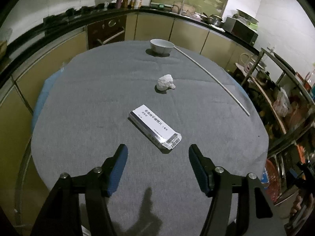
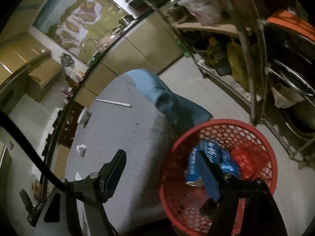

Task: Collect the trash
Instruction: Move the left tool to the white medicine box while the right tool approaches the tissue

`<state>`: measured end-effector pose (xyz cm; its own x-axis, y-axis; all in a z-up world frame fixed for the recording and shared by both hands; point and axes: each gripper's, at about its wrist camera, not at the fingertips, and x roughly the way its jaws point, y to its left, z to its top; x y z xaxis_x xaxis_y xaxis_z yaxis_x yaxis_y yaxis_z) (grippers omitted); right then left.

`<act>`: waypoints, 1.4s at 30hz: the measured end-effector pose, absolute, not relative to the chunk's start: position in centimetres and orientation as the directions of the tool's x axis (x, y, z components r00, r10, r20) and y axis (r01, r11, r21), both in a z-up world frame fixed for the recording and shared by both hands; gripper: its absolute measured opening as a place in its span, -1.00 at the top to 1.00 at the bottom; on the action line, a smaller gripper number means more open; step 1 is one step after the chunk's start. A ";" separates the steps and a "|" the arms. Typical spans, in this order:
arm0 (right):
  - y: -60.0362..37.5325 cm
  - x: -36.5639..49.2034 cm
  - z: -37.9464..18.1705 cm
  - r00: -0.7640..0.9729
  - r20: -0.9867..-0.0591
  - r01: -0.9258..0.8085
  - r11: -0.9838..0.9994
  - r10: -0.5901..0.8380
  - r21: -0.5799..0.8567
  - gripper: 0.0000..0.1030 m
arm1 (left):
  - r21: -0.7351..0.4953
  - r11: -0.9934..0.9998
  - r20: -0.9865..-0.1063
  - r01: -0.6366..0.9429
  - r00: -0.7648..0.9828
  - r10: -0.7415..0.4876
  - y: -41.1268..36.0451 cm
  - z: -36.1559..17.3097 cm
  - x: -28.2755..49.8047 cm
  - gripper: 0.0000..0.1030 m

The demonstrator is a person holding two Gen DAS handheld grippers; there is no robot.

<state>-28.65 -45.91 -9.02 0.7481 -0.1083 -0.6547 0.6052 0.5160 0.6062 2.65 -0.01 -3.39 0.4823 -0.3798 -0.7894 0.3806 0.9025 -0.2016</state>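
Nearest the left wrist camera, the left gripper point(image 1: 157, 151) stands with its blue-padded fingers point(image 1: 119, 169) apart and nothing between them, above a round table point(image 1: 88, 98) covered in grey cloth. Just beyond the fingertips lies a flat white box point(image 1: 155, 128) with printed lettering and a barcode, set at a slant. Farther on sits a crumpled ball of paper point(image 1: 166, 82), apart from the box, and at the far edge stands a white bowl point(image 1: 161, 46); what is inside it cannot be seen. To the right a thin pale rod point(image 1: 216, 78) runs along the table's far right side.

From the right wrist camera, the right gripper point(image 2: 163, 155) is also apart and holds nothing; its left finger is over the grey cloth, its right finger over a red mesh basket point(image 2: 177, 139) that stands on the floor beside the table. In the basket lie a blue printed wrapper point(image 2: 208, 153), something red and crinkled point(image 2: 246, 157) to its right, and a small dark piece point(image 2: 208, 206) near the bottom.

Only the right view shows the basket and its contents, with a blue cloth point(image 2: 157, 90) hanging off the table's edge. Only the left view shows the white box whole; the paper ball appears small and blurred in the right view.
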 end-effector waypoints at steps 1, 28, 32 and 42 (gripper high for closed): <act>-45.7 -27.9 -8.6 0.758 -0.644 0.590 0.528 -0.100 0.612 -0.46 | -0.213 0.903 -0.790 0.374 0.478 -0.384 -0.1 -3.4 2.9 -0.31; -35.0 0.1 -6.8 0.709 -0.666 0.266 0.786 0.233 0.558 -0.47 | -0.176 0.977 -0.910 0.121 0.359 -0.209 -6.2 -12.5 13.0 0.05; -32.6 5.9 -7.5 0.673 -0.677 0.227 0.788 0.298 0.572 -0.47 | -0.205 0.964 -0.898 0.170 0.360 -0.254 -5.5 -12.9 13.1 0.30; -26.9 18.5 -11.8 0.570 -0.732 0.255 0.767 0.372 0.588 -0.37 | -0.298 0.922 -0.888 0.249 0.283 -0.363 -1.2 -13.4 13.9 0.81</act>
